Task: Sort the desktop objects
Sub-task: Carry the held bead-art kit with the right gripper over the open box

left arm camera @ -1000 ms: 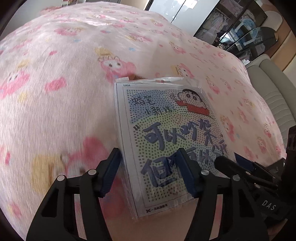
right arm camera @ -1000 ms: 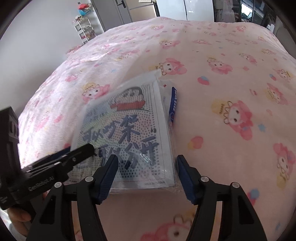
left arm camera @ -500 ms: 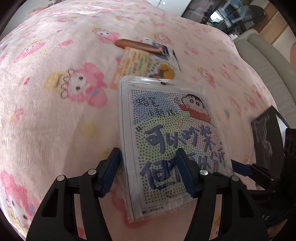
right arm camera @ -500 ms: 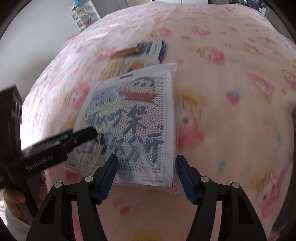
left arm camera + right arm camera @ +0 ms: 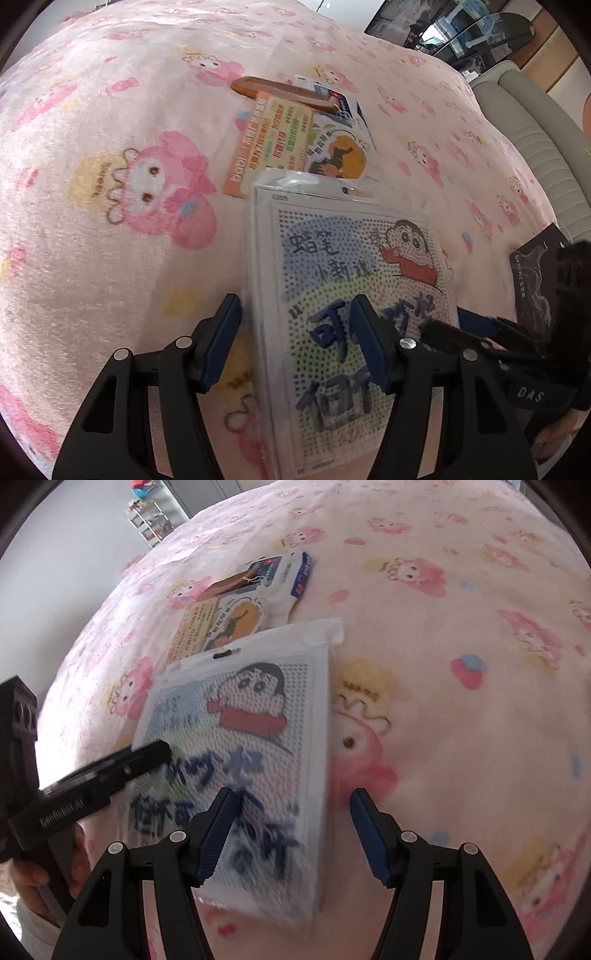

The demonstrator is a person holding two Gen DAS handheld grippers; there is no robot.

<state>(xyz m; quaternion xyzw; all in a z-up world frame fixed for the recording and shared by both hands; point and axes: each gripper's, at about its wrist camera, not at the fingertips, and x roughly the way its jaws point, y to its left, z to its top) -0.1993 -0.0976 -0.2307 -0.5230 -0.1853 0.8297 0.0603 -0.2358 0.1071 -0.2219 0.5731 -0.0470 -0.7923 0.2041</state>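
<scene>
On the far left of the left wrist view lies only the pink blanket [image 5: 110,221], printed with cartoon rabbits. The left gripper [image 5: 295,343] hangs over it with its jaws apart; the left finger is over bare blanket and the right finger is over the near part of the cartoon packet [image 5: 351,295], a flat plastic-wrapped card with a drawn boy in a red shirt and blue Chinese lettering. Whether either finger touches the packet cannot be told. Beyond the packet's far edge sits a small pile: a brown comb [image 5: 284,90] on top, an orange card [image 5: 273,140] and a white pouch [image 5: 340,155] with an orange picture, overlapping each other. Further right, the tips of the right gripper [image 5: 476,328] reach over the packet's right edge, and past them a black booklet [image 5: 535,273] lies on the blanket (a pale sofa stands behind it).

In the right wrist view, the left gripper [image 5: 147,755] comes in from the left over the packet [image 5: 251,738]. The pile sits beyond, with the pouch [image 5: 236,622] in front and a white and blue pack [image 5: 291,572] behind. The right gripper [image 5: 291,830] has its jaws apart, astride the packet's right edge: the left finger over the packet, the right finger over blanket [image 5: 461,738].
</scene>
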